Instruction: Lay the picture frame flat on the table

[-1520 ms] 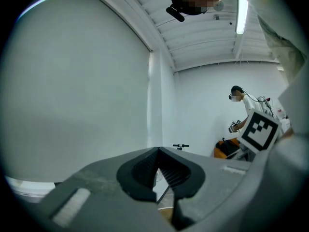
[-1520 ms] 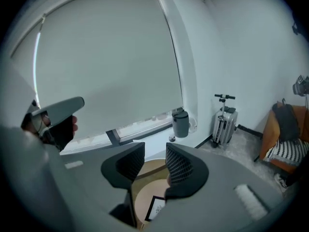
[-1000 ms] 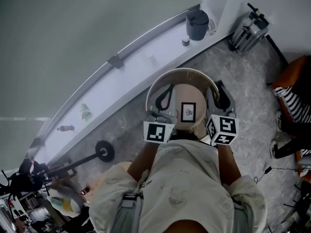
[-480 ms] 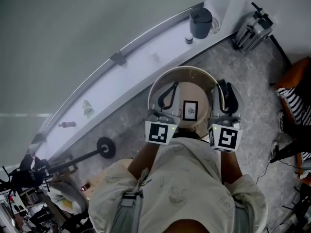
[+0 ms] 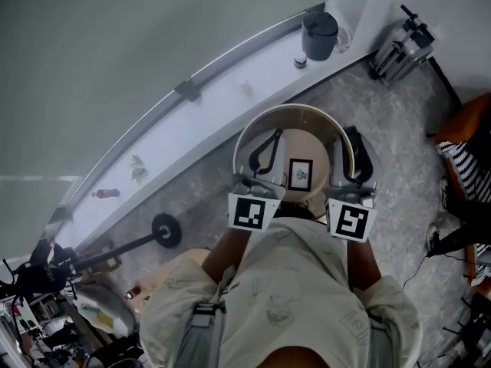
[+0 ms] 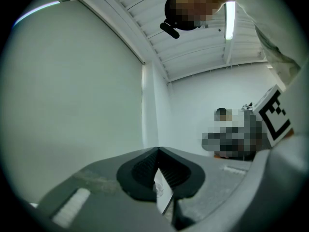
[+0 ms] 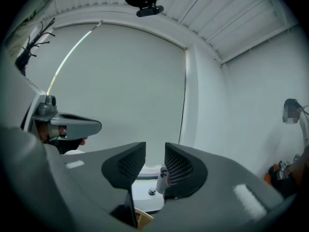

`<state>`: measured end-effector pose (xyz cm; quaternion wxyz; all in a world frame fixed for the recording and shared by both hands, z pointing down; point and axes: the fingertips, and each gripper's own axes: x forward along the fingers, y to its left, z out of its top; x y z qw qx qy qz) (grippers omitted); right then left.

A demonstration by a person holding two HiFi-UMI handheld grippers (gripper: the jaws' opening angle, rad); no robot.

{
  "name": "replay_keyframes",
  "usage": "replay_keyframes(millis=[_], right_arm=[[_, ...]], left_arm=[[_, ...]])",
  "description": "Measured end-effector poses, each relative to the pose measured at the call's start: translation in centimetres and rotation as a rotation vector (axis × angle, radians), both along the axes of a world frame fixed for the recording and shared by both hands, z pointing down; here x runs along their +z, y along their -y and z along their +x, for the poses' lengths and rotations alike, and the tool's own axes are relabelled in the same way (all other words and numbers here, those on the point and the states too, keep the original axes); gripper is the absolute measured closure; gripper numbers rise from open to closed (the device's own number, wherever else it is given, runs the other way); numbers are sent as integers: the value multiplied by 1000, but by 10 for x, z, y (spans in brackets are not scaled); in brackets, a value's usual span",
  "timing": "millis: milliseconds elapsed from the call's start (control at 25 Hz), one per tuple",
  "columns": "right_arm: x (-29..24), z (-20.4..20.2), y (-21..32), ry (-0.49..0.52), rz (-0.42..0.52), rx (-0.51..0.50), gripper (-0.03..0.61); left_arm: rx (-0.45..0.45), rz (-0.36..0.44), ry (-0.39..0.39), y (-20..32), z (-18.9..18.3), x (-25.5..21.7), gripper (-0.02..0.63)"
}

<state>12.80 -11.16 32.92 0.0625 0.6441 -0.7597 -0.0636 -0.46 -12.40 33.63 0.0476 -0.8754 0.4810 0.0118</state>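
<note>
A small black picture frame (image 5: pixel 300 173) with a white mat sits in the middle of the round wooden table (image 5: pixel 288 114), its face showing to the head view. In the left gripper view the frame (image 6: pixel 162 191) shows as a tilted white card just under the jaw tips. My left gripper (image 5: pixel 268 140) is left of it, pads meeting at the tip (image 6: pixel 158 151), shut. My right gripper (image 5: pixel 357 142) is right of the frame, apart from it. Its jaws (image 7: pixel 154 154) stand open and have just been closing a little, with nothing between them.
A long white window ledge (image 5: pixel 215 102) runs behind the table, with a dark bin (image 5: pixel 319 35) and a small bottle (image 5: pixel 299 61) on it. A metal device (image 5: pixel 397 48) stands at the right wall, an orange chair (image 5: pixel 466 121) further right. A stand with a disc base (image 5: pixel 165 237) lies on the left floor.
The right gripper has risen and rolled, so its marker cube now faces the head camera squarely and its jaws show beside the frame. The left gripper and the frame stayed put.
</note>
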Motion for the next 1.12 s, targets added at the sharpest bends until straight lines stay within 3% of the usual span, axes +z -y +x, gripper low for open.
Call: replay_keyframes(millis=[520, 1120], right_arm=[[6, 3, 0, -31, -20, -4, 575], [14, -12, 1, -27, -56, -26, 578]], left_arm=[[-1, -1, -4, 0, 7, -2, 611], [-14, 0, 2, -9, -1, -1, 611]])
